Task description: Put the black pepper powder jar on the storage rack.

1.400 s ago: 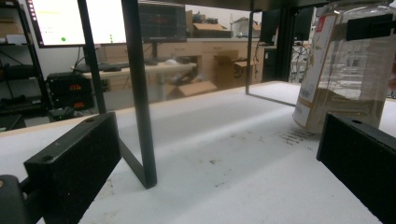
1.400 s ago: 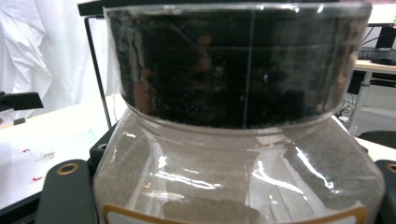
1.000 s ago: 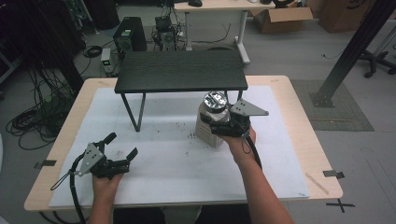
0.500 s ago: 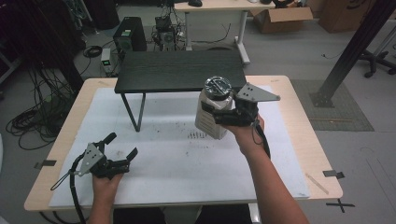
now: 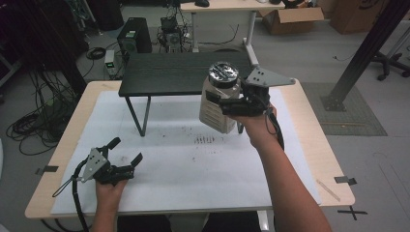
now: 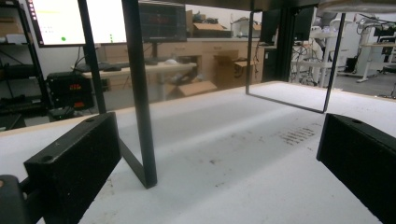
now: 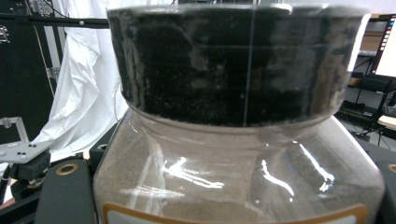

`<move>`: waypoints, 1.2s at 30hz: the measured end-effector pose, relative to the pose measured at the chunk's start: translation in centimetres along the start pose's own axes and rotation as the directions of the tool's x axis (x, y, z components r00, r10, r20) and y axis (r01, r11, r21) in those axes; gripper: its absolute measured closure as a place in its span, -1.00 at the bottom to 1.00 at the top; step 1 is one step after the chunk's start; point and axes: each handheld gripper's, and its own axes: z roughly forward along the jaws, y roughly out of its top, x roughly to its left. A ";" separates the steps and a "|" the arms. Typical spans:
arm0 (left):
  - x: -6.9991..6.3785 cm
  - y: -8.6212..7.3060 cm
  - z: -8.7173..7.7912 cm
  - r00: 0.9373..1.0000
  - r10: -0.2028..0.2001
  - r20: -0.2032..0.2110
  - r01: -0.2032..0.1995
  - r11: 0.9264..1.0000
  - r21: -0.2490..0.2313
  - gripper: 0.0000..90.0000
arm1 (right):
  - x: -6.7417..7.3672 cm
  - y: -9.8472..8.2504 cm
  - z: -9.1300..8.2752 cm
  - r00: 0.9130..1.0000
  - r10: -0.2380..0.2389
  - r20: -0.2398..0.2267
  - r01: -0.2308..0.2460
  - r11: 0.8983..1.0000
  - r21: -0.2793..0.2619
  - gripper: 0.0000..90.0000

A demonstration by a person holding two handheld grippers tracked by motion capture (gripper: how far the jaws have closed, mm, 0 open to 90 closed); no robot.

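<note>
A clear jar of tan powder, with a dark lid, hangs in the air by the right front of a low black stand. My right gripper is shut on its body from the right. In the right gripper view the jar sits close up, held between the two black jaws. My left gripper rests open on the white sheet at the near left, holding nothing. In the left gripper view its jaws stand wide apart and face a stand leg.
The stand occupies the back middle of the wooden table on thin black legs. A patch of dark marks stains the sheet under the jar. Desks, boxes and cables lie on the floor beyond the table.
The right gripper has lifted the jar higher and carried it back and to the right, level with the stand top. The left gripper has stayed still.
</note>
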 end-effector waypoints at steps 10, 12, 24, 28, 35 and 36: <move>0.0 0.0 0.0 1.000 -0.002 0.001 0.002 1.000 0.000 -0.99 | -0.4 1.9 0.5 1.000 0.000 -0.014 0.000 1.000 0.005 -0.50; 0.0 0.0 0.0 1.000 -0.002 0.001 0.002 1.000 0.000 -0.99 | -0.4 2.4 0.6 1.000 0.001 -0.017 -0.001 1.000 0.004 -0.50; 0.0 0.0 0.0 1.000 -0.003 0.000 0.003 1.000 -0.003 -0.99 | -1.6 4.6 1.1 1.000 0.025 -0.010 -0.025 1.000 -0.003 -0.50; 0.0 0.0 0.0 1.000 -0.001 0.000 0.001 1.000 0.000 -0.99 | -2.0 4.9 1.3 1.000 0.031 0.000 -0.031 1.000 -0.003 -0.50; 0.0 0.0 0.0 1.000 0.000 0.000 0.000 1.000 -0.001 -0.99 | -2.9 5.7 2.2 0.999 0.034 0.019 -0.034 0.999 0.005 -0.50; 0.0 0.0 0.0 1.000 0.000 0.000 0.000 1.000 -0.001 -0.99 | -3.0 5.8 2.3 0.999 0.036 0.023 -0.036 0.999 0.006 -0.50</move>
